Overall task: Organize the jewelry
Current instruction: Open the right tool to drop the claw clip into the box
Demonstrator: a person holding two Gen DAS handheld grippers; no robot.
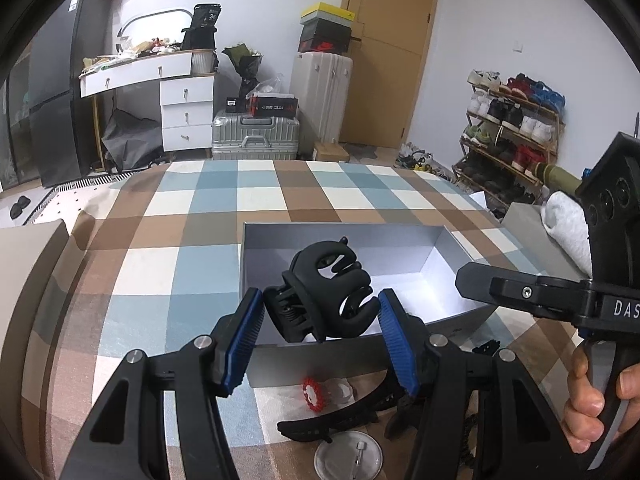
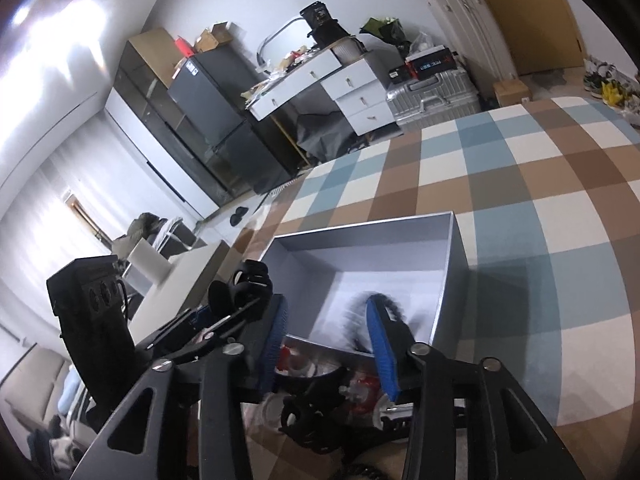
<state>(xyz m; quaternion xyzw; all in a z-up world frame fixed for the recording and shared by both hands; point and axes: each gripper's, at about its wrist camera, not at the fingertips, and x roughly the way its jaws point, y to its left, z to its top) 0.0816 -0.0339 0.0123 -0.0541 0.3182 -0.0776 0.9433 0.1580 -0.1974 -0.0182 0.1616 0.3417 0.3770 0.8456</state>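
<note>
Blue-padded left gripper (image 1: 320, 316) sat closest to the left wrist cam, clamped on a black claw hair clip (image 1: 326, 292), pads pressing both sides, clip held over the near wall of an open grey box (image 1: 344, 232) w/ white floor. Box lay on a blue/brown/white checked cloth (image 1: 192, 208). Below the clip, at 6 o'clock from it, loose pieces lay on the cloth outside the box: red beaded ring (image 1: 313, 394), long black hair clip (image 1: 340, 420), round silver badge w/ pin (image 1: 347, 458). Right gripper (image 2: 328, 344) stood w/ jaws apart, nothing pressed btwn pads; a blurred dark toothed item (image 2: 384, 304) showed just past its right pad, over the box floor. A hand (image 1: 600, 400) held that gripper's handle at 4 o'clock.
</note>
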